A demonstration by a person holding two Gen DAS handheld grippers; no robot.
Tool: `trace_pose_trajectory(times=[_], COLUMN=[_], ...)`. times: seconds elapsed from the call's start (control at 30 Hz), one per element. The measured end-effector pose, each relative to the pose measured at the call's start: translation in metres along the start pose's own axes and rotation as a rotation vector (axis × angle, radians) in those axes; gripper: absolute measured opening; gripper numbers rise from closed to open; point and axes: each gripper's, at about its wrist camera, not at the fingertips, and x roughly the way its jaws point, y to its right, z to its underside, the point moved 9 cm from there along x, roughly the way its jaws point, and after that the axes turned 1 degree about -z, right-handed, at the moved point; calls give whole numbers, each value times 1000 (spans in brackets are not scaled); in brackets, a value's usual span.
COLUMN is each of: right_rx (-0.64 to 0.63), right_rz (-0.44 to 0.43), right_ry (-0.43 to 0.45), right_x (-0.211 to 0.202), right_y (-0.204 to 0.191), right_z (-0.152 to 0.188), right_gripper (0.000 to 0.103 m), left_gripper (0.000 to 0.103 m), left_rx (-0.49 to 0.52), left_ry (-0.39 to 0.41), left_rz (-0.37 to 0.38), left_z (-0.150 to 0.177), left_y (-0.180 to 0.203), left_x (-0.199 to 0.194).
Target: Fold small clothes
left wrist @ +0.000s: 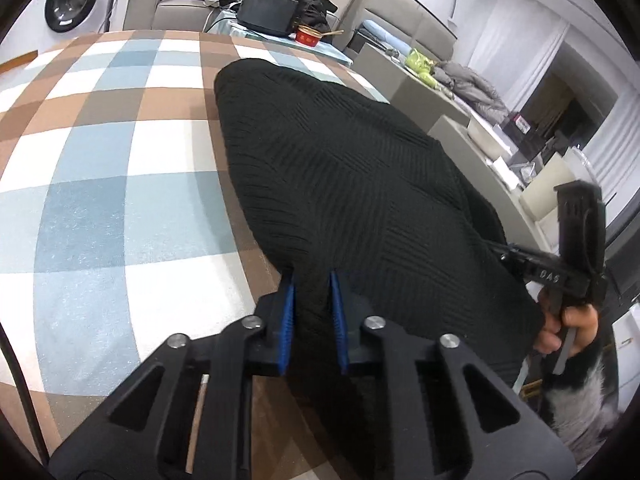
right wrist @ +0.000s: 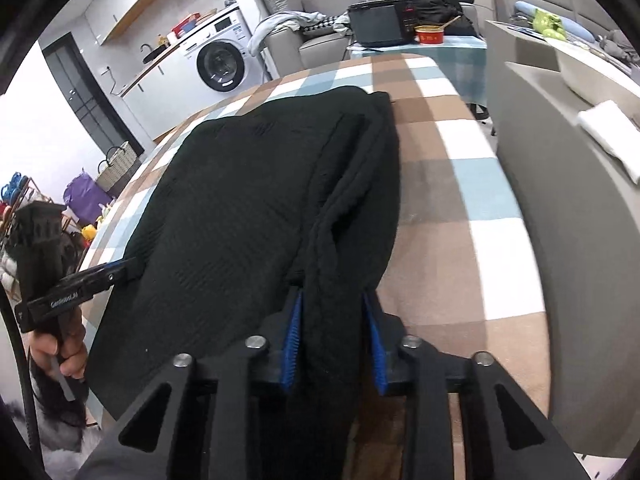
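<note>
A black ribbed knit garment point(left wrist: 340, 160) point(right wrist: 240, 184) lies flat on the table's checked cloth point(left wrist: 100, 160) point(right wrist: 440, 184). My left gripper point(left wrist: 312, 280) is shut on the garment's near edge, with fabric pinched between its blue pads point(left wrist: 288, 320). The right gripper point(right wrist: 332, 296) is shut on a thick folded ridge of the same garment at its near right edge. In the left wrist view the right gripper point(left wrist: 505, 251) bites the hem from the right, held by a hand point(left wrist: 568, 324). In the right wrist view the left gripper point(right wrist: 129, 269) clamps the left hem.
Beyond the table's far end stand a black box point(left wrist: 272, 12) point(right wrist: 376, 26) and a red bowl point(left wrist: 308, 36) point(right wrist: 430, 34). A washing machine point(left wrist: 72, 0) point(right wrist: 218, 64) is at the back left. Grey furniture point(right wrist: 560, 208) runs close along the table's right side.
</note>
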Motion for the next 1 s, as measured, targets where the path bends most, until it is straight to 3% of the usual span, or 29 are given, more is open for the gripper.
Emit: trace_pose_trajectory(times=[0.23, 0.5, 0.8, 1.0], right_rx=[-35, -79, 19, 16], right_rz=[-29, -128, -133, -125], right_ry=[-18, -48, -30, 61], right_x=[22, 54, 32, 13], right_y=[-33, -97, -73, -75], right_z=[-9, -14, -1, -26], right_gripper=[24, 24, 29, 29], left_gripper=[10, 10, 10, 10], left_rx=[-33, -136, -119, -80], left_ry=[44, 104, 125, 172], left_rz=[-62, -126, -181, -206], left_z=[-1, 8, 13, 6], left_y=[-30, -94, -112, -102], left_x=[-25, -66, -84, -101])
